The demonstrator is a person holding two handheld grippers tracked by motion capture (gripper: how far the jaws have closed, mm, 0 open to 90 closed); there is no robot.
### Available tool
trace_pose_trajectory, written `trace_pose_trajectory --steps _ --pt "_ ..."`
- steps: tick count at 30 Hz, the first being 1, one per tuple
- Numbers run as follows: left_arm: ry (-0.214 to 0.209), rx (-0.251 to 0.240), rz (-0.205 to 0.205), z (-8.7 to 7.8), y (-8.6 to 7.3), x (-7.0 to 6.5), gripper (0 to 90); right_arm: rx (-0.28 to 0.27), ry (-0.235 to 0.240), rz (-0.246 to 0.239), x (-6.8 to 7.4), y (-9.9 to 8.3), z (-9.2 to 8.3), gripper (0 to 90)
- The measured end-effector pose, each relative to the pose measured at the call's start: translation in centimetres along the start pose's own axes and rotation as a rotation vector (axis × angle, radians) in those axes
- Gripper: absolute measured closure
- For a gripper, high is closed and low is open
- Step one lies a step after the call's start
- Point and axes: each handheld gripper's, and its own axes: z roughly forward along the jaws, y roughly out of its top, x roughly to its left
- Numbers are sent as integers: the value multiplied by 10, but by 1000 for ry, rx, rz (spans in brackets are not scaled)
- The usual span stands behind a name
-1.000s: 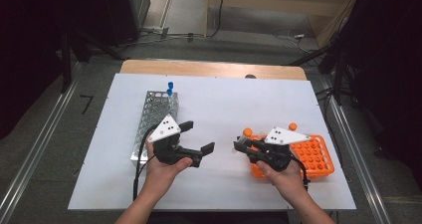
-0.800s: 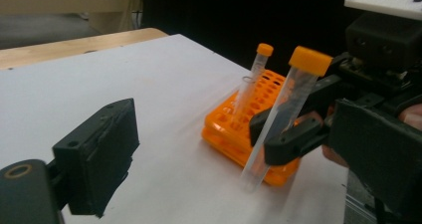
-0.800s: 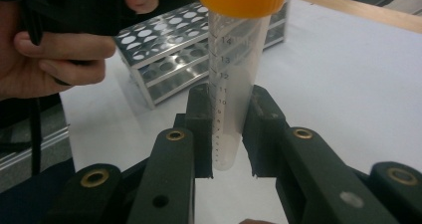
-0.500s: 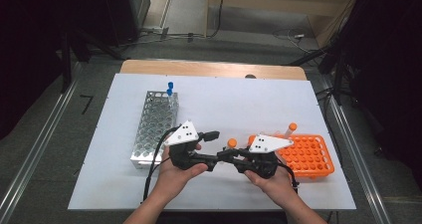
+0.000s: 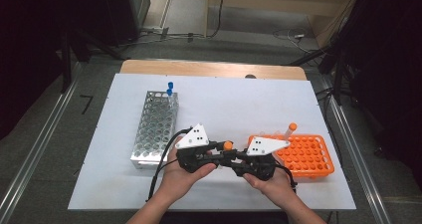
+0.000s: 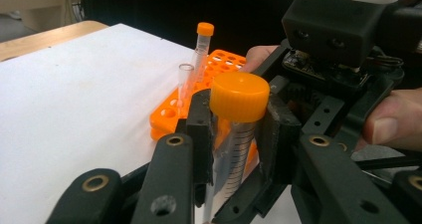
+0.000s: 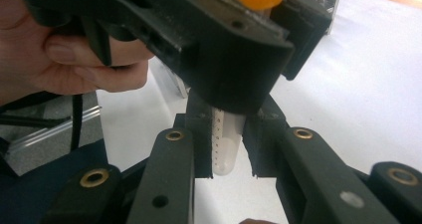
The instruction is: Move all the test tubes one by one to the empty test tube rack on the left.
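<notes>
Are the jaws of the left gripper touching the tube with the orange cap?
Touching. In the left gripper view, the left gripper has both black jaws pressed against the sides of the orange-capped tube just below its cap, with no gap visible.

A white sheet [image 5: 249, 104] covers a wooden table [image 5: 209, 67] that stands on a grey floor [image 5: 45, 134]. Metal rails [image 5: 30, 159] run along both sides, cables [image 5: 189, 35] trail across the floor behind, and the room's edges lie dark.
</notes>
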Motion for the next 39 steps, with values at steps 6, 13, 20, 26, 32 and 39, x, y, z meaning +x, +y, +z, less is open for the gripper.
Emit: trace_pose_trajectory --steps 6,13,20,26,32,39 --pt "19 -14 4 -3 4 2 714 -24 15 10 -4 -1 -6 622" --pt "82 -47 -21 -17 8 16 714 -67 19 12 -14 -5 -26 359" --pt "145 -83 -38 -34 14 33 715 -95 6 24 -25 -15 -53 136" --pt "217 -103 -55 -48 14 52 715 -91 -39 39 -34 -26 -69 69" --pt "307 -126 -84 -65 13 76 715 -92 -55 49 -43 -32 -74 32" --pt "405 -144 -109 -80 12 103 715 -98 -55 48 -48 -35 -78 3"
